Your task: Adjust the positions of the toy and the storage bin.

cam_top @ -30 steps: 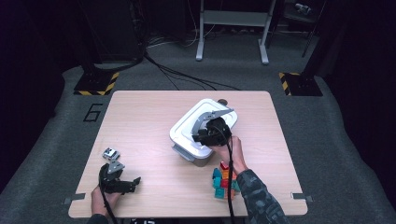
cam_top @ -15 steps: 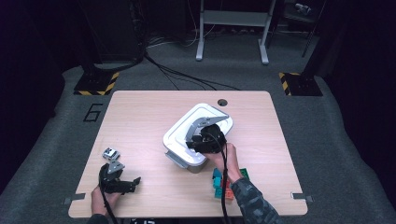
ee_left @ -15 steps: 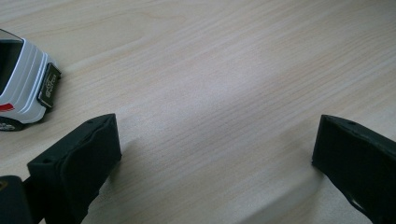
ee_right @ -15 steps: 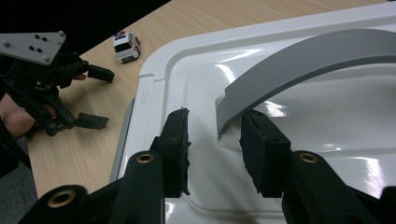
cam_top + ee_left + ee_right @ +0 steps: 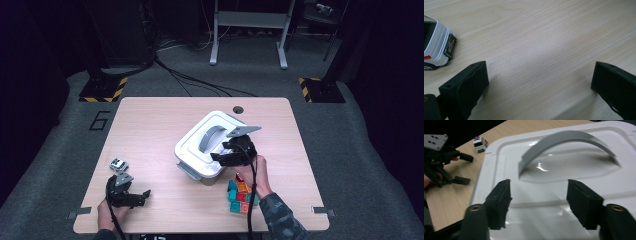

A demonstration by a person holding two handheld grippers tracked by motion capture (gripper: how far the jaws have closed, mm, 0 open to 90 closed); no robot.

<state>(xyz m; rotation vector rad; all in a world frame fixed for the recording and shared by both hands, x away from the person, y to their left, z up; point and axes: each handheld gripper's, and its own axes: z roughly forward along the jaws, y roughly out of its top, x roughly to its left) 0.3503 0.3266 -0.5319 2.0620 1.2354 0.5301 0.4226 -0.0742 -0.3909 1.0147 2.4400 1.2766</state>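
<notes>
Item, near edge, lower right of the high view: a cluster of coloured blocks (image 5: 241, 196), red, teal and orange, is sitting just beside the person's right hand (image 5: 256, 172). Item, lower left: the left gripper (image 5: 131, 196) is resting on the table (image 5: 150, 130), its jaws standing wide with bare wood between them; a small white toy car (image 5: 118, 164) is lying just beside it, its rear showing at the left edge of the left gripper view (image 5: 437, 47). Item, middle of the frame: a white lidded box (image 5: 207, 145) is standing on the table, skewed to its edges, a grey arched handle (image 5: 210, 137) crossing the recessed lid. The right gripper (image 5: 223, 156) is hovering over the lid's near side; its jaws have just been opening and are now standing about half apart with nothing between them, the handle (image 5: 566, 141) lying beyond the tips. Handling, by judgement: the box is looking like stiff moulded plastic, glossy and likely slippery on the flat lid, probably light, though its contents cannot be told. The arched handle is offering the sound hold, pinched across its narrow band at the crown; the grey latch at the lower left corner is too blurred to rate. Item, far: floor cables and stand legs.
</notes>
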